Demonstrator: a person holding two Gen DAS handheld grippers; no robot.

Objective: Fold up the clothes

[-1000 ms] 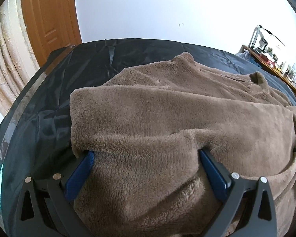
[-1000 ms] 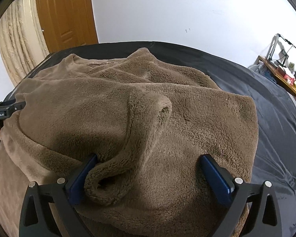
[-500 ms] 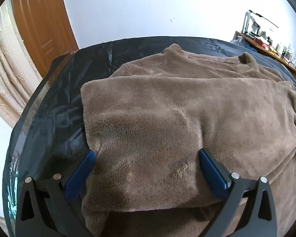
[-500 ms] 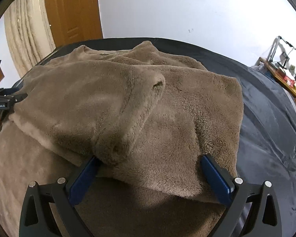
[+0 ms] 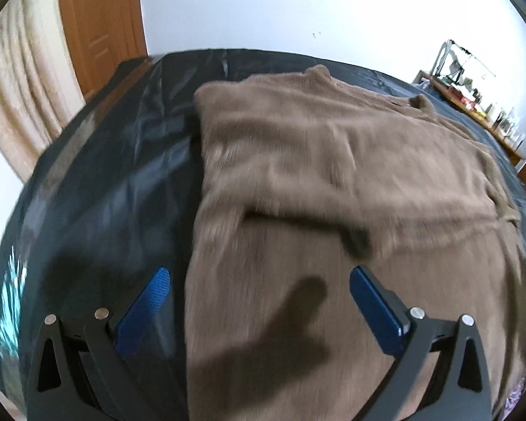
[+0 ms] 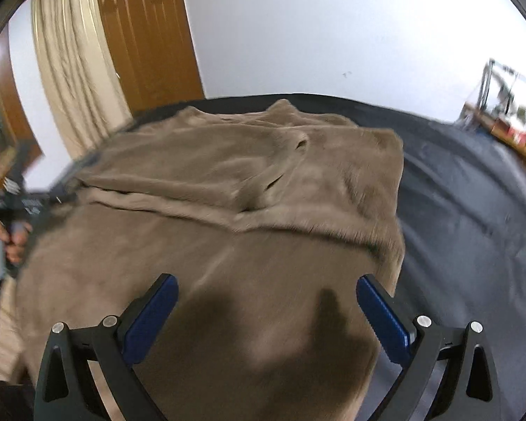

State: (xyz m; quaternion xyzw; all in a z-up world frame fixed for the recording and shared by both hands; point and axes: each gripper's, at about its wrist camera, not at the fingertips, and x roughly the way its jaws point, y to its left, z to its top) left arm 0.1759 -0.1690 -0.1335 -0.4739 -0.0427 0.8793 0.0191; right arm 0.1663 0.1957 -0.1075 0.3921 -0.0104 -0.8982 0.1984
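A brown fleece garment lies spread on a dark sheet, its far half doubled back toward me into a folded layer. The fold's near edge runs across both views, well ahead of the fingertips. My left gripper hangs open above the garment's near left part, with nothing between its blue pads. My right gripper is open too, above the near right part. Both cast shadows on the fleece. In the right wrist view, a hand holds the left gripper's handle at the left edge.
The dark sheet covers the bed and shows bare on the left and on the right. A wooden door and a beige curtain stand behind. A cluttered wooden desk lines the right wall.
Both grippers have let go of the folded layer and pulled back toward me and upward. The layer now lies flat on the garment, farther from the fingertips.
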